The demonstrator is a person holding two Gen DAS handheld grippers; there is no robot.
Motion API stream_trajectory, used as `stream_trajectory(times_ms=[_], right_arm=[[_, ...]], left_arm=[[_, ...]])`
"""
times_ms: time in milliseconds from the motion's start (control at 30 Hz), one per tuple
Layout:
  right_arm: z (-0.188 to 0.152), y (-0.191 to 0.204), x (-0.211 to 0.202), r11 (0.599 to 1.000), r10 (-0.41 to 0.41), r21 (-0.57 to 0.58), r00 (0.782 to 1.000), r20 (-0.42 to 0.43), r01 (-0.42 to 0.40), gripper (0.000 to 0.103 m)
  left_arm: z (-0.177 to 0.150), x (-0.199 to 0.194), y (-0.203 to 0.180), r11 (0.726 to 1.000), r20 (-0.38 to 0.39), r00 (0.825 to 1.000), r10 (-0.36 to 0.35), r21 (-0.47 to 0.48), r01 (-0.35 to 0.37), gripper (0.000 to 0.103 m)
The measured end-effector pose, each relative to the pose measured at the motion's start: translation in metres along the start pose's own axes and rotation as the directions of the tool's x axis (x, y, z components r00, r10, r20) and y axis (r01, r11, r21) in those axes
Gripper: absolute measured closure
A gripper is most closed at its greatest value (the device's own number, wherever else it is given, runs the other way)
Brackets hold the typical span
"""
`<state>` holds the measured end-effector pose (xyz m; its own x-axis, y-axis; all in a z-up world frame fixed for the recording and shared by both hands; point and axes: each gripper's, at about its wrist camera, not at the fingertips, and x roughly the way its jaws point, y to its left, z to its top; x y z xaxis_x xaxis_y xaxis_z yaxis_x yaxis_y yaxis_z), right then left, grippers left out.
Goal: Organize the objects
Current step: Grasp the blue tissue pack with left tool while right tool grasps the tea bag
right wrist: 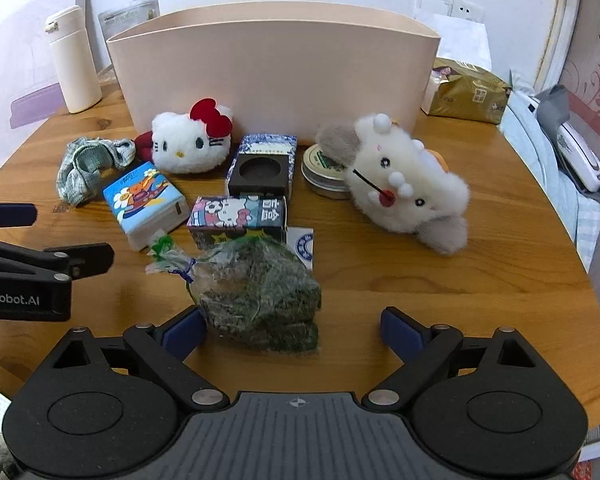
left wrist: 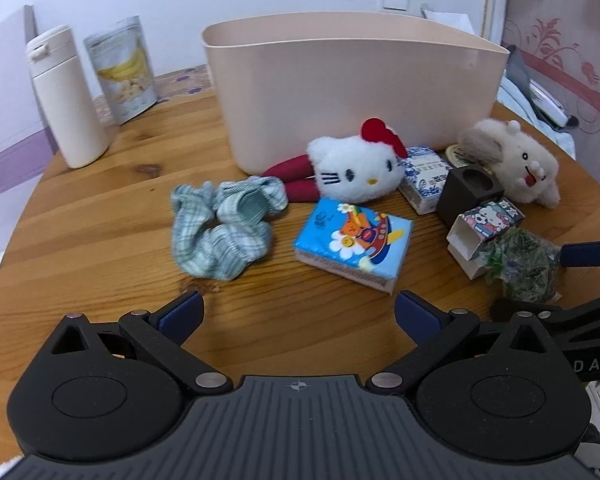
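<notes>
A pink bin (left wrist: 352,92) stands at the back of the round wooden table (left wrist: 100,240). In front of it lie a Hello Kitty plush (left wrist: 356,168), green checked socks (left wrist: 220,232), a blue cartoon tissue pack (left wrist: 352,244), a Hello Kitty box (right wrist: 236,212), a dark cube (right wrist: 260,172), a round tin (right wrist: 324,172) and a white-grey plush (right wrist: 408,184). My left gripper (left wrist: 300,312) is open just short of the tissue pack, nothing between its fingers. My right gripper (right wrist: 294,328) is open around a clear bag of green stuff (right wrist: 256,300); the bag lies against the left finger, clear of the right.
A white flask (left wrist: 66,100) and a banana snack pouch (left wrist: 124,72) stand at the back left. A gold pack (right wrist: 468,96) sits right of the bin. A blue-white box (right wrist: 268,142) lies behind the cube. A bed with clutter borders the table's right edge.
</notes>
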<state>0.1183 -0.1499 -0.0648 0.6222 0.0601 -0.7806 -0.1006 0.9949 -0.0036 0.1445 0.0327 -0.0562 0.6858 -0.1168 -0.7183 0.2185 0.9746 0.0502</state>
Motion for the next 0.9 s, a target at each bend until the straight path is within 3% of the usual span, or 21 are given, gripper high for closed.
stream_trajectory(times_ms=[267, 633, 833, 900], right_arm=[[0.001, -0.007, 0.005, 1.0, 0.012, -0.01, 0.999, 0.032, -0.012, 0.008], [0.003, -0.024, 0.004, 1.0, 0.02, -0.015, 0.998, 0.06, -0.019, 0.026], [0.004, -0.035, 0.004, 1.0, 0.015, -0.007, 0.996, 0.084, -0.014, 0.041], [0.005, -0.037, 0.005, 1.0, 0.017, -0.008, 0.996, 0.086, -0.017, 0.044]], left_arm=[[0.01, 0.013, -0.015, 0.998, 0.018, 1.0, -0.017, 0.06, 0.016, 0.0], [0.018, 0.034, -0.032, 0.996, 0.005, 0.999, -0.048, 0.072, 0.047, 0.0], [0.022, 0.04, -0.039, 0.998, 0.015, 0.999, -0.042, 0.056, 0.041, 0.0], [0.023, 0.041, -0.04, 0.998, 0.021, 0.998, -0.053, 0.047, 0.052, 0.009]])
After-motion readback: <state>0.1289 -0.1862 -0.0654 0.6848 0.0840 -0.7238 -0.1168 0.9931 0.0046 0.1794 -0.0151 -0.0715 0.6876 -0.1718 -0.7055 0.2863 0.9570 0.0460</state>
